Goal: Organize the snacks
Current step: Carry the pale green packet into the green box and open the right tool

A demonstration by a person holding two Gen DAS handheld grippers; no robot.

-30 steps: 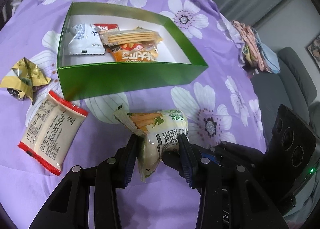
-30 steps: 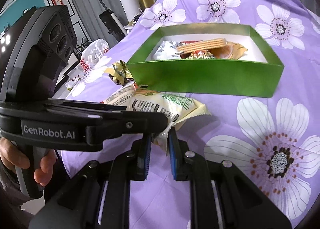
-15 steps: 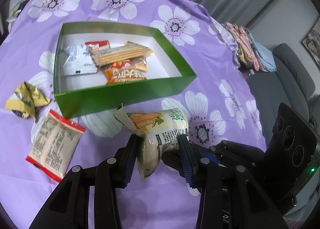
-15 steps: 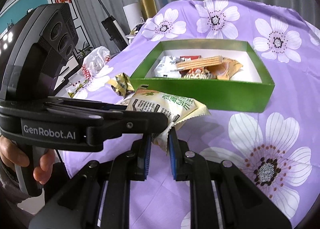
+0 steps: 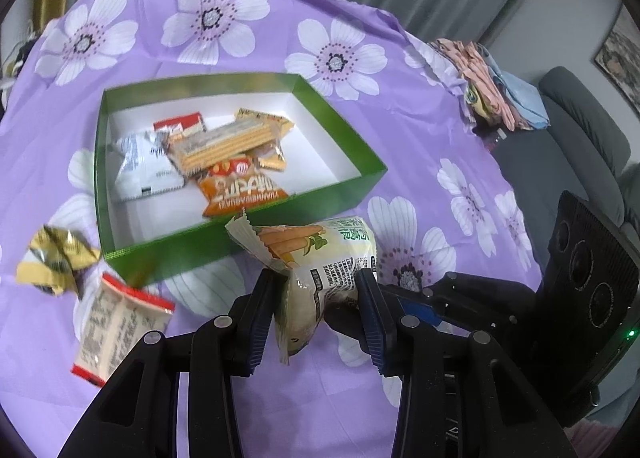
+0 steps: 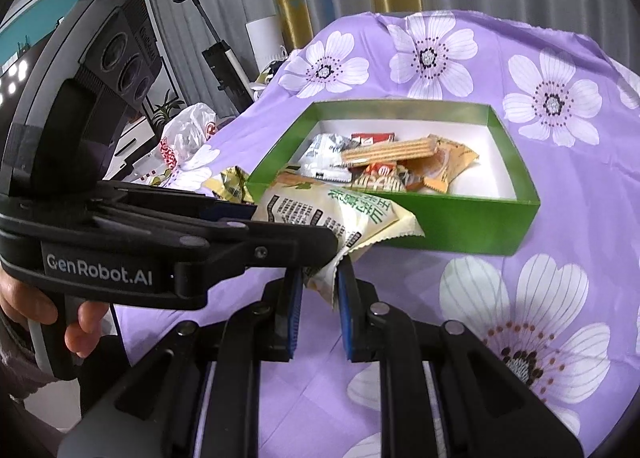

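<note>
Here, both grippers' fingers pinch one pale snack packet (image 5: 320,270), left gripper (image 5: 316,314) around its puffy middle, right gripper (image 6: 318,310) on its crimped edge, just short of the green box (image 5: 248,234); light, crinkly, likely slippery.

The left gripper (image 5: 316,298) tilts downward, its jaws closed on the body of a snack packet (image 5: 320,258) that bulges between them. The right gripper (image 6: 318,294), just beside it, tilts down too, jaws pinching that packet's crimped edge. A hand (image 6: 52,310) grips the left gripper's handle.
</note>
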